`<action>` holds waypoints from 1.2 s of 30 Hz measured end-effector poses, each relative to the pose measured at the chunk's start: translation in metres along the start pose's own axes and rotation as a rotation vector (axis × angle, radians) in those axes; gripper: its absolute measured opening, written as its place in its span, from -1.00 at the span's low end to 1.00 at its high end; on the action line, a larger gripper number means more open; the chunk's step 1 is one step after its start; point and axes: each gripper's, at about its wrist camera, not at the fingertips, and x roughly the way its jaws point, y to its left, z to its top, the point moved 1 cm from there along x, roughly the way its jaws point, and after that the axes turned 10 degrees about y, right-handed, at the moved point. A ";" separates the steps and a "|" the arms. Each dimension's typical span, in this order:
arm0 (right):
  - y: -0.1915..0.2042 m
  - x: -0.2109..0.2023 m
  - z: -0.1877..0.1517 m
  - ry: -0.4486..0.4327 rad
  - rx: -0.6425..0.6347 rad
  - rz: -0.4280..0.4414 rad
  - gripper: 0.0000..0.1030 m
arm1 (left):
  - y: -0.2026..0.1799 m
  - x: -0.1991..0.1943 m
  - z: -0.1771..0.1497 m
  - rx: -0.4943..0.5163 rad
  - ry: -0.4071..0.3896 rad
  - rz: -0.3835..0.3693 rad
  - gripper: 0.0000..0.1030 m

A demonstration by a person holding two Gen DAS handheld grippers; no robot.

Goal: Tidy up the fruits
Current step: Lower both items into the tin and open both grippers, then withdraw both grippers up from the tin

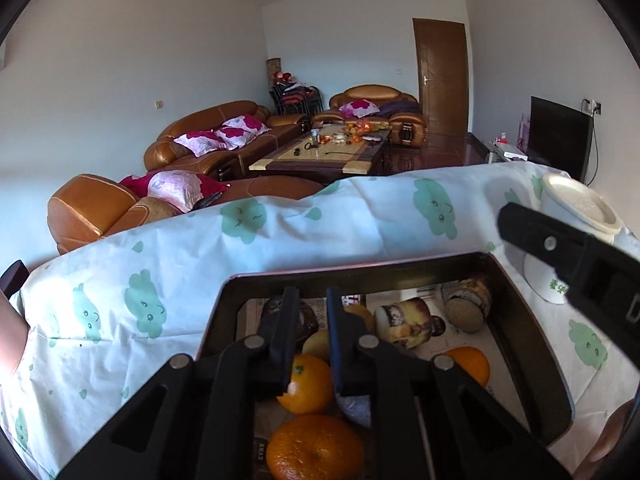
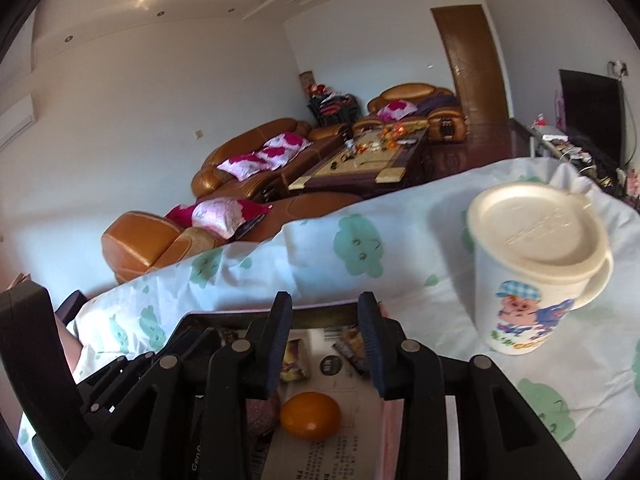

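Left wrist: left hand-held gripper (image 1: pixel 311 316) closed, empty, above glossy oranges (image 1: pixel 310 384) in tray (image 1: pixel 532 344); right hand-held gripper (image 2: pixel 326 320) apart, empty.

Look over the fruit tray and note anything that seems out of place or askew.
A brown mug and a second mug lie tipped on their sides inside the tray, among the oranges. They are not fruit, and neither stands upright.
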 end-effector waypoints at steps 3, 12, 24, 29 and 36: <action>-0.005 -0.001 0.000 -0.013 0.019 -0.012 -0.20 | 0.010 -0.001 0.001 -0.076 -0.008 0.005 0.24; -0.008 -0.002 -0.005 -0.038 0.024 -0.053 0.15 | -0.006 -0.005 -0.002 0.012 -0.015 0.040 1.00; -0.005 -0.015 -0.013 -0.136 0.001 -0.123 0.22 | 0.000 -0.024 -0.013 0.019 -0.059 0.102 1.00; -0.002 -0.027 -0.021 -0.205 -0.022 -0.176 0.46 | 0.012 -0.032 -0.021 -0.023 -0.072 0.098 1.00; 0.007 -0.045 -0.032 -0.279 -0.055 -0.226 0.48 | 0.028 -0.050 -0.032 -0.082 -0.126 0.089 1.00</action>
